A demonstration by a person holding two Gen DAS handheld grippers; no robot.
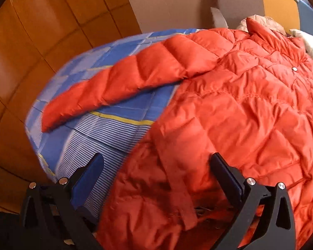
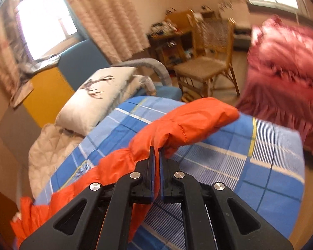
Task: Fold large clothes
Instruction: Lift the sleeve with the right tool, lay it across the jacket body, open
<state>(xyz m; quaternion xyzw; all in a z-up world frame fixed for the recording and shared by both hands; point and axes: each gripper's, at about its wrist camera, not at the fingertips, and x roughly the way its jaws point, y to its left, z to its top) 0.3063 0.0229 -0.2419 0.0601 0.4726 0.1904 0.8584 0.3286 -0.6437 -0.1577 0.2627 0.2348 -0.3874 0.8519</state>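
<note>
An orange quilted down jacket [image 1: 250,108] lies spread on a bed with a blue checked sheet [image 1: 114,120]. One sleeve [image 1: 119,83] stretches left across the sheet. My left gripper [image 1: 156,162] hangs open over the jacket's lower hem, its fingers [image 1: 225,173] wide apart and clear of the cloth. In the right wrist view, my right gripper [image 2: 156,150] is shut on the cuff end of the other orange sleeve [image 2: 183,120], which is lifted above the blue checked sheet [image 2: 229,166].
A white pillow with a deer print [image 2: 98,95] and a beige quilt [image 2: 50,145] lie at the bed's head. A wooden chair [image 2: 208,62] and a red fringed blanket [image 2: 285,73] stand beyond the bed. Wooden floor [image 1: 31,41] lies to the left.
</note>
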